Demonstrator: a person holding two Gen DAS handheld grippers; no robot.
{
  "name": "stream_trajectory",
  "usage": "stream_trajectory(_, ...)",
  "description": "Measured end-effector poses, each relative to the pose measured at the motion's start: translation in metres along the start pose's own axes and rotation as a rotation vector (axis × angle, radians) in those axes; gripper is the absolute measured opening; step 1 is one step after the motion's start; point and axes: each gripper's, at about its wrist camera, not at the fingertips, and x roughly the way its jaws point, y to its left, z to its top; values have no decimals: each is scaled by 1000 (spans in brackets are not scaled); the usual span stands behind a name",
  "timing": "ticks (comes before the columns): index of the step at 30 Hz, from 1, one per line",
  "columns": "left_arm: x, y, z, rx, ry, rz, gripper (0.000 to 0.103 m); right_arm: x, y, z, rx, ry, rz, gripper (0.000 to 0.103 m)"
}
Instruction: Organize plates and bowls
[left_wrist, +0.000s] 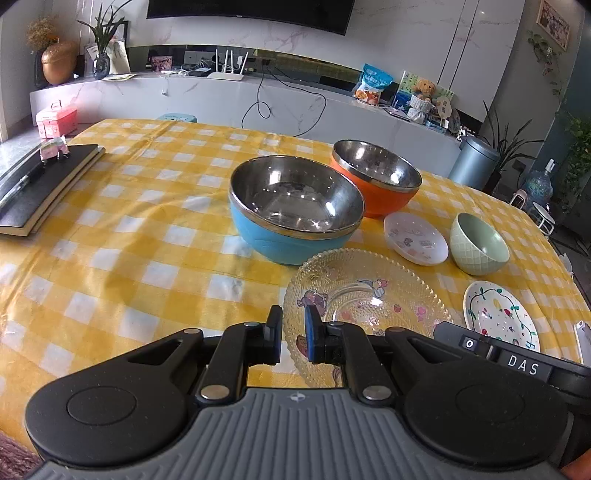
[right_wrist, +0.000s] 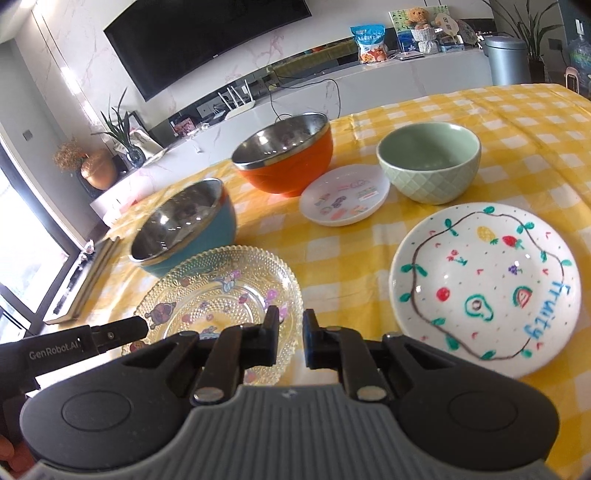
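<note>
Both claws are nearly closed and hold nothing: the left claw and the right claw hover over the near rim of a clear glass plate with cartoon stickers, no pad touching it. That plate lies near the front edge of the table, which wears a yellow checked cloth. Just behind it stands a blue steel-lined bowl, then an orange one; to the right sit a small white saucer, a green ceramic bowl and a painted fruit plate. Nothing is stacked yet, so sorting looks barely begun (my judgement); the next move calls for opening a claw and pinching a rim. Only the left view shows the dark books clearly; only the right view shows the fruit plate whole.
</note>
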Motion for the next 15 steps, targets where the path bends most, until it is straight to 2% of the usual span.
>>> stream_trajectory(7, -24, 27, -13, -58, -2, 26, 13, -14, 27, -16, -19, -24, 52, 11)
stream_trajectory(15, -23, 55, -21, -103, -2, 62, 13, -3, 51, -30, -38, 7, 69, 11)
